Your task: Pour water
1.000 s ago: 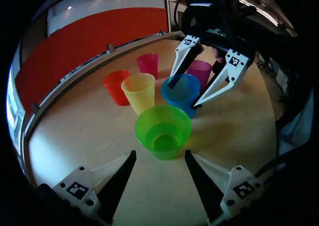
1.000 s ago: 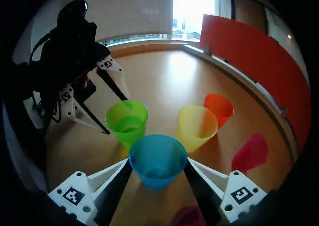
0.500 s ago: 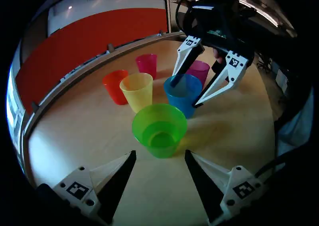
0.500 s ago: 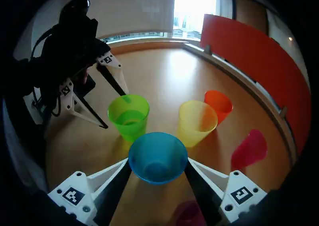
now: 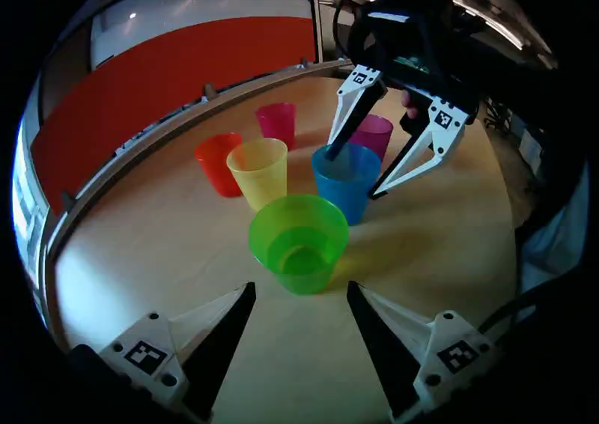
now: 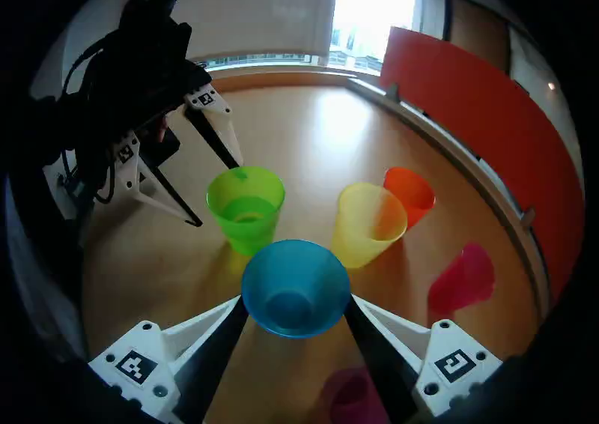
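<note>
**Blue cup (image 6: 296, 293) gripped**

My right gripper (image 6: 296, 300) has its fingers clamped on the blue cup from both sides, with the yellow cup (image 6: 368, 223) just beyond on the right. My left gripper (image 5: 299, 285) has its fingers wide apart, and the green cup (image 5: 299, 244) stands just past their tips, untouched.

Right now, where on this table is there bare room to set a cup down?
Bare wooden table stretches from the green cup and yellow cup to the window-side edge. Crowded: the ring of cups around the blue cup, flanked by the right gripper.
</note>
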